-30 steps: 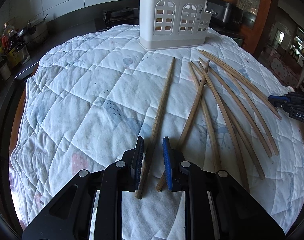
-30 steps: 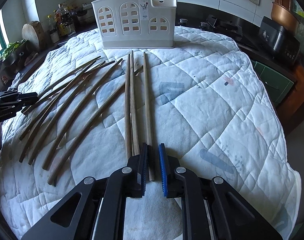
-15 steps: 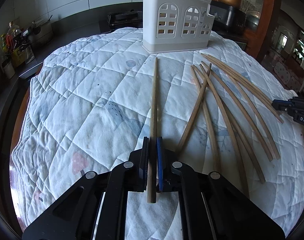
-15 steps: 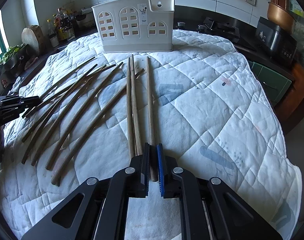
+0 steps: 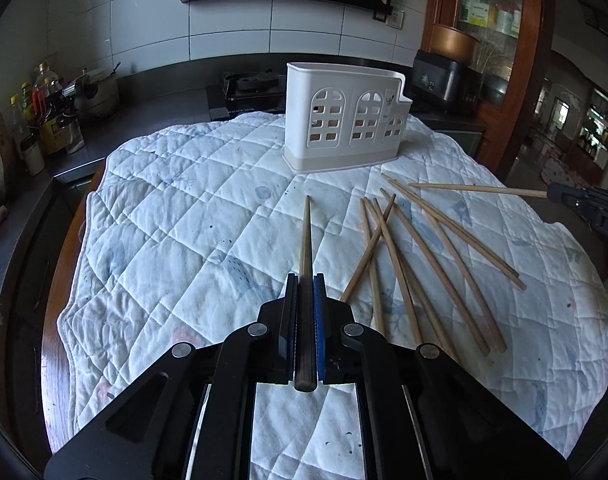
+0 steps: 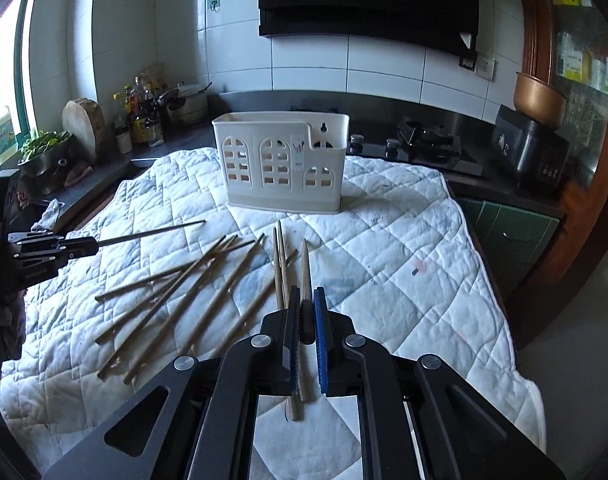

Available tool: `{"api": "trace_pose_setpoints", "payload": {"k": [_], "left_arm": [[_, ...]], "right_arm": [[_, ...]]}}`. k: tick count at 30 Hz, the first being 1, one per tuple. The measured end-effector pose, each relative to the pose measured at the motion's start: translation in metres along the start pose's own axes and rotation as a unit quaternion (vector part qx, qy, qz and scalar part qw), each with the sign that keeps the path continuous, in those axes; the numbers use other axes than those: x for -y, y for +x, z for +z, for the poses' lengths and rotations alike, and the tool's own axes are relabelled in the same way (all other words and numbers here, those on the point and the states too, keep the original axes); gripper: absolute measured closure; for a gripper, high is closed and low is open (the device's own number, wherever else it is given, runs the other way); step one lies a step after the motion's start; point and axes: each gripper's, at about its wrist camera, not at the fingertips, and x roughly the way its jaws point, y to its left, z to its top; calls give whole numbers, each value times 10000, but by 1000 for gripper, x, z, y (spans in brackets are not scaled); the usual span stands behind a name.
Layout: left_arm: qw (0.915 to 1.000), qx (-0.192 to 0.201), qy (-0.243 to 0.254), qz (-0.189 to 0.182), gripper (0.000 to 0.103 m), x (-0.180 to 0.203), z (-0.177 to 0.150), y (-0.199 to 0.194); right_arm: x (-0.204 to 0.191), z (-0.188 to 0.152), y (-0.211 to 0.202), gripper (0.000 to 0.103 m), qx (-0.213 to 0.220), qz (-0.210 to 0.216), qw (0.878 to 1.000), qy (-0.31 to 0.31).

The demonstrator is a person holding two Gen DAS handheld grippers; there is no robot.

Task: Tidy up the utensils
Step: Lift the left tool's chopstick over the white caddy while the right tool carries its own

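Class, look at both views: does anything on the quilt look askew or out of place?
Yes. The loose chopsticks lie fanned and crossing on the quilt, not in the holder, which looks empty. Each tool, left and right, grips one chopstick.

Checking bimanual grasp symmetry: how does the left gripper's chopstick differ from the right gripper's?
Colour: the left chopstick, clamped in the left gripper, looks dark brown. The right chopstick, clamped in the right gripper, looks paler tan.
Below: the left chopstick hangs over bare quilt; the right chopstick hangs right beside the loose chopsticks.
Shared: both are gripped near the thick end, thin tip forward, towards the white holder.
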Motion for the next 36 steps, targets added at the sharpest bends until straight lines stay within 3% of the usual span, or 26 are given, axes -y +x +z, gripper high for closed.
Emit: {"api": "trace_pose_setpoints", "payload": {"k": [8, 20, 27, 32, 36], "left_arm": [[9994, 250, -141, -183, 97, -3, 29, -14], [9973, 552, 144, -463, 97, 11, 115, -31], [9903, 1260, 327, -489, 97, 25, 191, -62], [9832, 1758, 389, -296, 97, 33, 238, -68], [9859, 1639, 263, -205, 97, 33, 258, -42]], "right_arm": [[3, 51, -5, 96, 207, 35, 9997, -136], [25, 168, -2, 96, 300, 134, 9994, -143], [25, 236, -1, 96, 593, -60, 9981, -175], [29, 261, 15, 96, 663, -153, 9976, -111], [33, 265, 37, 96, 572, -131, 9983, -12]]}}
